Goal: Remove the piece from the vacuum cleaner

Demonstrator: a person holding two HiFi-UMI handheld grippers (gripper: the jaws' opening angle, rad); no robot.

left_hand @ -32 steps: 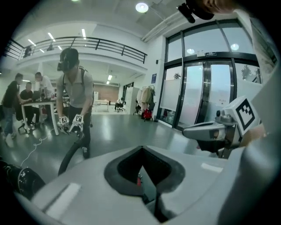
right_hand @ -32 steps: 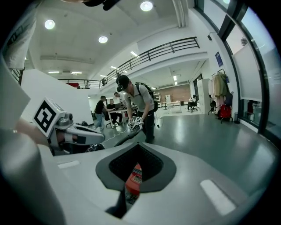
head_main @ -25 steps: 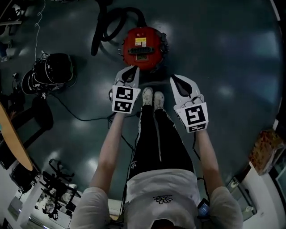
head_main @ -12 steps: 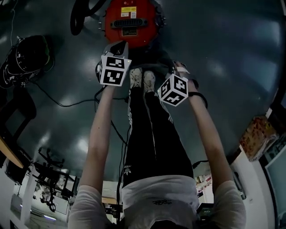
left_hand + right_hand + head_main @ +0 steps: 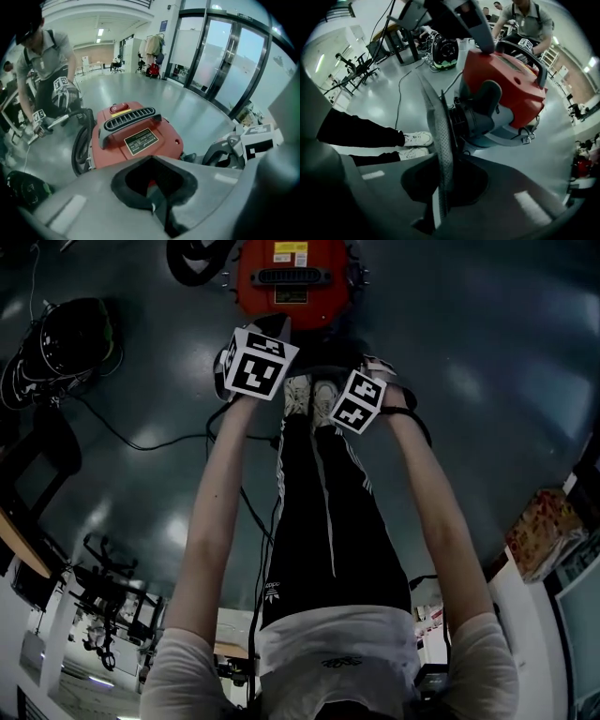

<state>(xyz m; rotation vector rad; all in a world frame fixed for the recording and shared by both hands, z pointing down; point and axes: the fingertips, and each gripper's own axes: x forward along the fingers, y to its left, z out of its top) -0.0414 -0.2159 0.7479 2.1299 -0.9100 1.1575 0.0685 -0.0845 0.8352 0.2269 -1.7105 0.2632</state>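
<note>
The round red vacuum cleaner (image 5: pixel 291 277) sits on the dark glossy floor (image 5: pixel 487 352) at the top centre of the head view. Its black corrugated hose (image 5: pixel 192 259) curls off its left side. Just below it are the person's white trainers (image 5: pixel 309 395), with a marker cube on either side of them.

The left hand-held gripper (image 5: pixel 152 158) is at the lower left edge of the red body. In the left gripper view its jaws meet at the tips with nothing between them. It looks over the cleaner's black slotted handle (image 5: pixel 131 119) and dark label plate (image 5: pixel 140 140).

The right hand-held gripper (image 5: pixel 440 159) is right of the trainers and points down at the floor. Its jaws have just been closing. In the right gripper view they are clamped on a thin grey panel with a dotted texture (image 5: pixel 433 112), seen edge-on and running up the middle of the frame. The panel rises beside the dark grey near end of the cleaner (image 5: pixel 480 112). Whether it is still attached there cannot be told.

A black rounded bundle (image 5: pixel 66 338) lies in the upper left of the head view, and a dark cable (image 5: pixel 141 442) trails from it across the floor. A second person in a grey shirt (image 5: pixel 44 61) stands at the upper left of the left gripper view.
</note>
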